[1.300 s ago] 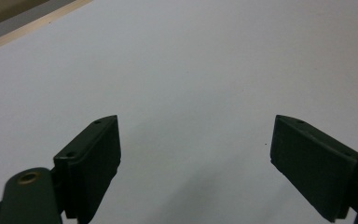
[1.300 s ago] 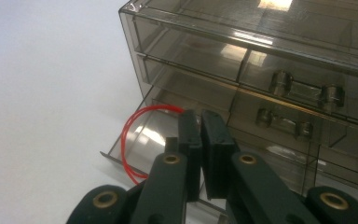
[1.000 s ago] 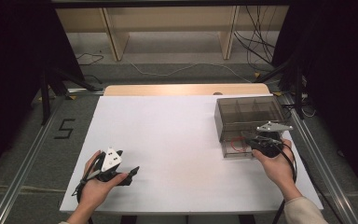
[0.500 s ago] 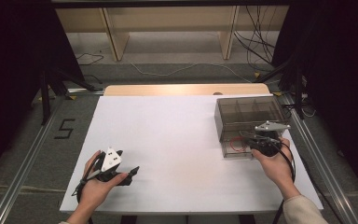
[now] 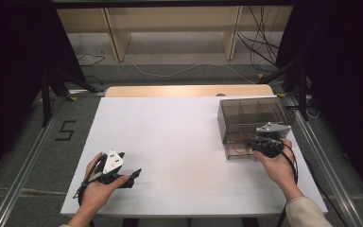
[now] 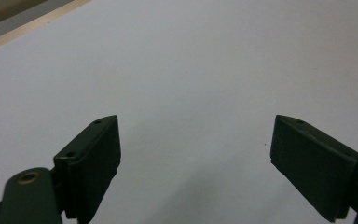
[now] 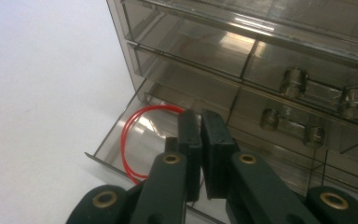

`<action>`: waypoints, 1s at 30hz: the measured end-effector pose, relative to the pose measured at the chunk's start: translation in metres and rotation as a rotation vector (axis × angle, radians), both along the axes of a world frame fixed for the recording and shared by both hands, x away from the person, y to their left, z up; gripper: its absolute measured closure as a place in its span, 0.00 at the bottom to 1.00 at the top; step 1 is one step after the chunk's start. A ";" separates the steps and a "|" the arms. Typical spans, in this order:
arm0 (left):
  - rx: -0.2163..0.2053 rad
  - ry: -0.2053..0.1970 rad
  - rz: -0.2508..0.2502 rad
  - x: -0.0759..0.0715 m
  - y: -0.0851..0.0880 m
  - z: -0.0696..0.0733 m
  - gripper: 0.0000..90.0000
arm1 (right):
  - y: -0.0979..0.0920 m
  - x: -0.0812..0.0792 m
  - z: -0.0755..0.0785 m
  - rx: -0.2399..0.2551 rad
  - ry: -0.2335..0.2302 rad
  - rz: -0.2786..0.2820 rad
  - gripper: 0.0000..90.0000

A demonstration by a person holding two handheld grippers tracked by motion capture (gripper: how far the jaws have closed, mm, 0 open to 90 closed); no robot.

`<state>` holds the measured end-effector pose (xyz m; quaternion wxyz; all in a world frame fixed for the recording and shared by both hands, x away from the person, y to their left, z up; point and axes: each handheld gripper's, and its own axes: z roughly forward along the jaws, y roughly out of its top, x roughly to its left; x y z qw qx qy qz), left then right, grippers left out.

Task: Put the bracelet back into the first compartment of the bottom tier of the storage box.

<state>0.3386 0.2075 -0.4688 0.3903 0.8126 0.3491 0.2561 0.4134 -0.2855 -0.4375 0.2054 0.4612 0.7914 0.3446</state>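
Right gripper (image 7: 200, 135): jaws pressed nearly together over the open bottom drawer (image 7: 121, 140) of the smoky plastic drawer cabinet (image 5: 250, 118); cannot tell whether anything is pinched between them. One red wire loop (image 7: 133, 140) lying in that drawer, its far end hidden behind the jaws. Four round drawer knobs (image 7: 293, 81) counted on the cabinet front, more drawers cut off at the frame edge. Left gripper (image 6: 196, 154): jaws spread wide, nothing between, above the bare white table (image 5: 170, 137), well apart from the cabinet.
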 end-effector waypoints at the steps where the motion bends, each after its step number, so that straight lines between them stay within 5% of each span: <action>1: 0.000 0.000 0.000 0.000 0.000 0.000 0.18 | 0.000 0.001 0.000 -0.001 -0.003 0.002 0.97; 30: 0.004 0.000 -0.002 0.000 0.000 0.000 0.18 | 0.006 0.007 -0.006 -0.041 0.000 0.004 0.97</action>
